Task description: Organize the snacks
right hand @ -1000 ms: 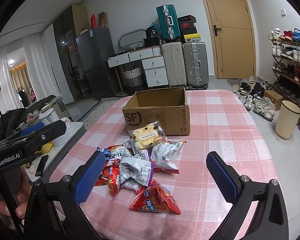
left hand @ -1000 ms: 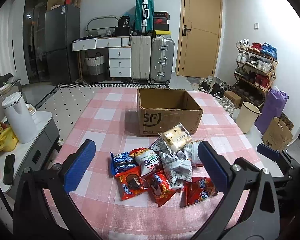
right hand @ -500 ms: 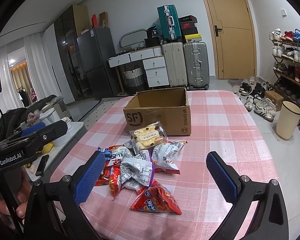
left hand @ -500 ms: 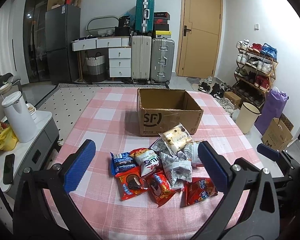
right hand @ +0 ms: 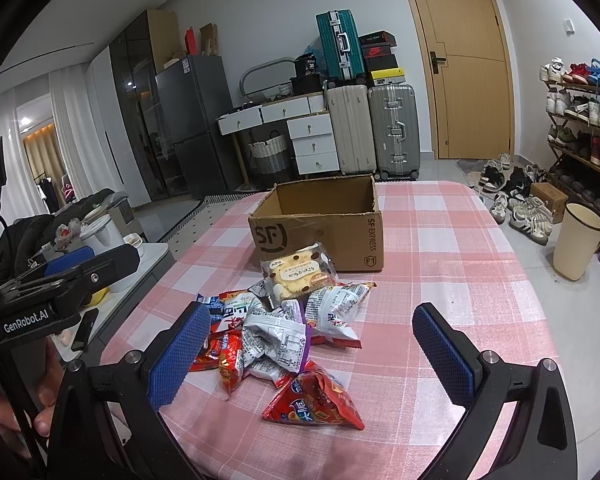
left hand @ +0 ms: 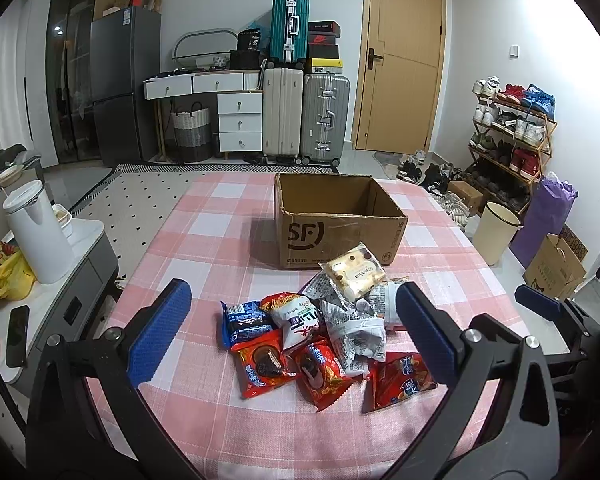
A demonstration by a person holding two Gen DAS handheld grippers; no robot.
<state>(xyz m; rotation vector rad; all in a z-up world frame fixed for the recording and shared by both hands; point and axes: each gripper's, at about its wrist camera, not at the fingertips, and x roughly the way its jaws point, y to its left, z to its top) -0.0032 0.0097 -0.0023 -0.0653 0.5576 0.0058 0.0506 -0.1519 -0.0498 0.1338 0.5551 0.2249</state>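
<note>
A heap of snack packets lies on the pink checked tablecloth. Behind the heap stands an open cardboard box marked SF; its visible interior looks bare. A clear-wrapped pastry leans against the box front. A red packet lies nearest the right gripper. My left gripper hovers open above the near side of the heap, holding nothing. My right gripper is open too, over the red packet, empty.
A side cabinet with a white kettle and a phone stands left of the table. A cream bin, shoe rack and bags sit to the right. Suitcases line the far wall. A hand holds the left gripper.
Almost nothing differs. The right wrist view has shifted very slightly; the snacks and the box lie as before, and both grippers stay open.
</note>
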